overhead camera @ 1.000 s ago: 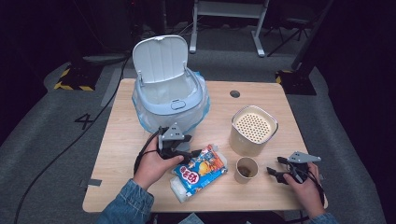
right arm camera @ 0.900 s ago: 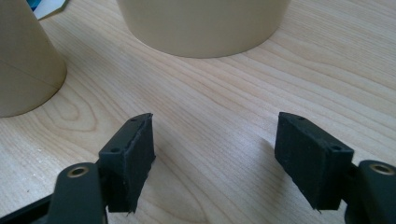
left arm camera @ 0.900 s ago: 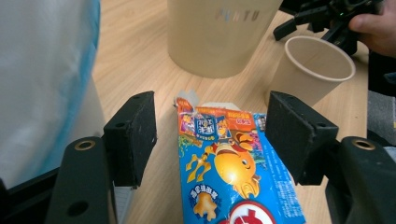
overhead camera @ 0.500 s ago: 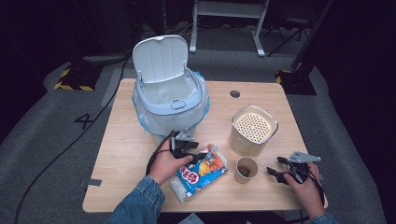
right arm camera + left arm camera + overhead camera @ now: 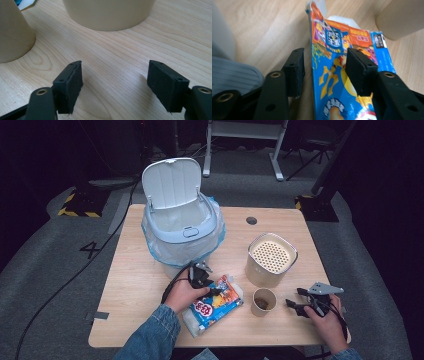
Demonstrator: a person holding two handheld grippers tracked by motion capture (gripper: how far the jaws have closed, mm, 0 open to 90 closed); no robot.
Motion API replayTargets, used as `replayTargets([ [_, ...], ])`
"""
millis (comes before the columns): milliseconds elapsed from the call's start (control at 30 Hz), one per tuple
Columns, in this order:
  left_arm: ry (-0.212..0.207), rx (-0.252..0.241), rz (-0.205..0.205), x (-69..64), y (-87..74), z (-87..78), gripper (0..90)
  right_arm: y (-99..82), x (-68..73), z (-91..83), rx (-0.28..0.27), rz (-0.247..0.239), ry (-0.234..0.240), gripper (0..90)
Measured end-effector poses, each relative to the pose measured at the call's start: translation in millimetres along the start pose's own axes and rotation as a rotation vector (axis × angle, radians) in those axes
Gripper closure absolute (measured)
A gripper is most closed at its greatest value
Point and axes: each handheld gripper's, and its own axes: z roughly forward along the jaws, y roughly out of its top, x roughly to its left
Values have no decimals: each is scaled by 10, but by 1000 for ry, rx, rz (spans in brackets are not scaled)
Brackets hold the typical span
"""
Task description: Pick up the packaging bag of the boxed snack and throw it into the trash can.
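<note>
Wooden table (image 5: 135, 285), left hand-held gripper (image 5: 324, 67) astride snack packet (image 5: 342, 82)

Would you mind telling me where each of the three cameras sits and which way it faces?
High view: fixed above the person's side, looking forward and down on the table; both forearms, the left gripper and the right gripper show.
Left gripper view: rides on the left gripper, looking along its jaws, which have just been closing astride the snack bag, not yet pressing.
Right gripper view: rides on the right gripper, its open jaws over bare wood, facing the paper cup and the beige canister.
Shared: the canister, in all three views.
</note>
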Motion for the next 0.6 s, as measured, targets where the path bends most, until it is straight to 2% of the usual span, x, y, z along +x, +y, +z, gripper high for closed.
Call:
replayTargets([
  [100,11,7,8,0,5,-7,674,0,0,0,0,0,0,287],
  [200,13,-14,3,-3,15,-49,790,0,0,0,0,0,0,287],
  [267,-2,-49,-4,-6,13,-96,839,0,0,0,0,0,0,287],
  [333,-23,-83,2,-22,16,-162,866,0,0,0,0,0,0,287],
  [467,-30,-130,46,-116,60,-326,886,0,0,0,0,0,0,287],
  [600,-35,-207,71,-247,97,-509,889,0,0,0,0,0,0,287],
])
